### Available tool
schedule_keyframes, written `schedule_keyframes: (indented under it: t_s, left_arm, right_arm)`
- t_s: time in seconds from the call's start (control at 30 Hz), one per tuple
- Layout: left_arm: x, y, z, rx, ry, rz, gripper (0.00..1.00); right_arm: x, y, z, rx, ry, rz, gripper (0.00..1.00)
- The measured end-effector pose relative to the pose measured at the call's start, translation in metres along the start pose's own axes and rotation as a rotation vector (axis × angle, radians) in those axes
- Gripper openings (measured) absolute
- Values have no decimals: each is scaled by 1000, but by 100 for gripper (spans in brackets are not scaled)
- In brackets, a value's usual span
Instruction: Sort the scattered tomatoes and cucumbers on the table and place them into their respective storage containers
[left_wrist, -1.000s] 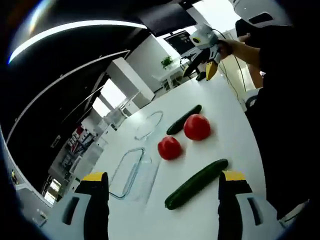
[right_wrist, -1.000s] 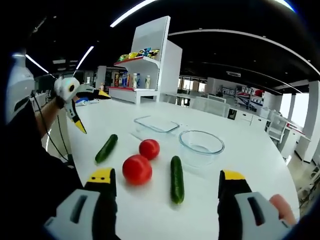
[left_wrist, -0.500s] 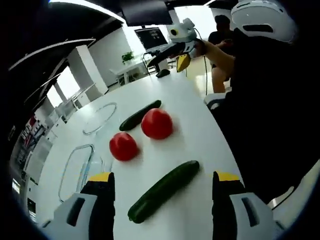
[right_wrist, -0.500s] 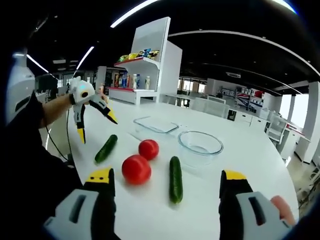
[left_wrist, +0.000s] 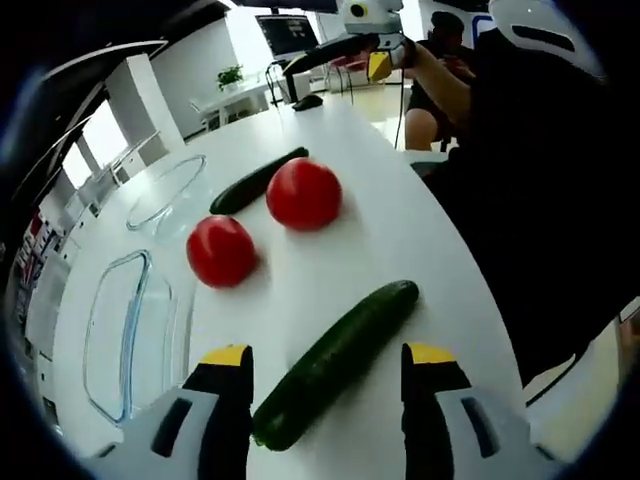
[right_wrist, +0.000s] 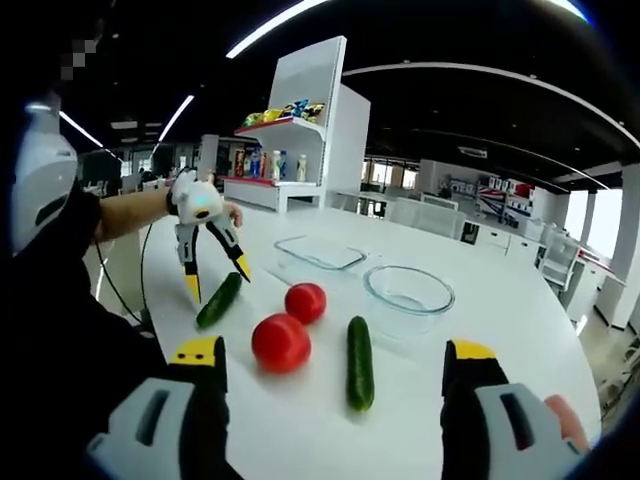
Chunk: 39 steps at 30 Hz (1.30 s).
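Observation:
A dark green cucumber (left_wrist: 335, 360) lies on the white table (left_wrist: 400, 240), right between the jaws of my open left gripper (left_wrist: 328, 355). The right gripper view shows that left gripper (right_wrist: 218, 279) spread open just over the same cucumber (right_wrist: 220, 300). Two red tomatoes (left_wrist: 303, 193) (left_wrist: 221, 250) sit beyond it, with a second cucumber (left_wrist: 255, 182) behind them. My right gripper (right_wrist: 335, 352) stays open above the table's near part, close to the second cucumber (right_wrist: 358, 362) and the tomatoes (right_wrist: 280, 342) (right_wrist: 305, 302). It also appears far off as the right gripper (left_wrist: 345, 58), held up by a hand.
A round glass bowl (right_wrist: 408, 295) and a rectangular glass container (right_wrist: 318, 254) stand behind the vegetables. The person's dark body borders the table edge (left_wrist: 470, 300). White shelving with packaged goods (right_wrist: 290, 130) and more tables stand in the background.
My left gripper has come down and forward to the near cucumber, which now lies between its jaws. The right gripper has hardly moved.

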<state>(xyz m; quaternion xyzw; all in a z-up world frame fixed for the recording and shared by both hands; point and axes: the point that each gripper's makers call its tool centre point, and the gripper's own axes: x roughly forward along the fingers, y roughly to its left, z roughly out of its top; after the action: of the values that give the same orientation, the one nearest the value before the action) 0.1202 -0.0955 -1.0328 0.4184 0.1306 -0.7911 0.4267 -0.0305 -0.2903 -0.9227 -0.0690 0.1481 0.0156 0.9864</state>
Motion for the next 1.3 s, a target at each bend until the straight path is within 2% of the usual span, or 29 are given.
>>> schedule_keyframes:
  t_s: [0.1,0.23,0.33,0.37,0.57,0.8,0.97,1.1,1.2,1.3]
  left_arm:
    - [6,4,-8,26,39,17,53]
    - [10,6,-7,1,24,11,50]
    - [16,3,-14,-4,46,6,47]
    - [17,0,-10,-35,24,-13,45]
    - [17,1,-10,-29,27,-13,42]
    - [17,7,-9,-76,6,15,29]
    - [18,6,-9,-107,7,17,24]
    - [17,6,-8,-186,-8,25,23]
    - [18,6,-6,-285,-47,37,23]
    - [18,6,-3,-314,-91,61,23]
  right_arm:
    - [1,1,-2,-4,8,1,84]
    - [2,3,-2,-7,12,9,84]
    - [2,5,-2,-10,14,11,83]
    - [2,5,-2,-10,14,12,83]
    - [2,4,-3,-8,16,6,83]
    - [1,5,-4,-7,18,7,83]
    - [1,3,-4,-4,16,1,83]
    - [1,3,-5,-6,18,-1,82]
    - [1,3,-4,-3,16,-2,82]
    - [1,2,-5,-5,17,-1,82]
